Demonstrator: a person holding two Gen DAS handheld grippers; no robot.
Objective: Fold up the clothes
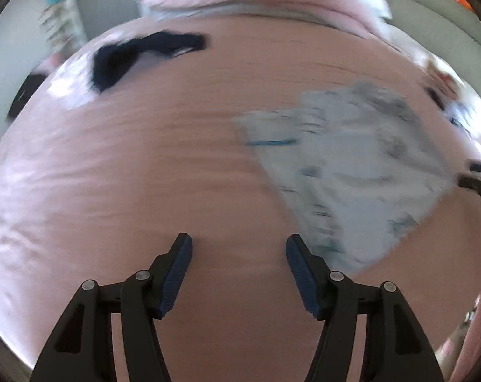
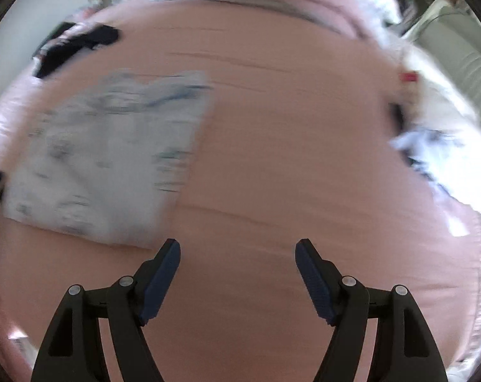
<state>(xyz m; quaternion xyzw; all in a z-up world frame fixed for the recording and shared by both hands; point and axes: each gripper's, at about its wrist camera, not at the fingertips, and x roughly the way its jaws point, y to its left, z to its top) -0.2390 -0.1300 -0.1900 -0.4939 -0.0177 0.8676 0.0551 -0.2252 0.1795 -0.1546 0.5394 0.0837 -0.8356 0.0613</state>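
**Clothes on the pink bed, both grippers empty**

Clothes lie spread over a pink bedsheet [image 1: 145,165]. One pale blue-and-white printed garment [image 1: 352,172] rests flat on the sheet, folded into a rough rectangle; its print is too blurred to make out. In the left wrist view it sits to the right of and ahead of the left gripper [image 1: 239,245], whose right fingertip stands just beside the garment's near edge. That gripper's jaws are spread wide with nothing between them.

In the right wrist view the same garment lies to the left, its near corner just beside the left finger of the right gripper [image 2: 237,250]. This gripper too is spread wide and holds nothing; only bare sheet shows between its fingers.

Farther off, near the bed's far left edge, a dark navy garment [image 1: 135,54] lies crumpled. More light-coloured clothing [image 2: 431,146] is heaped at the bed's right edge, washed out by bright light.
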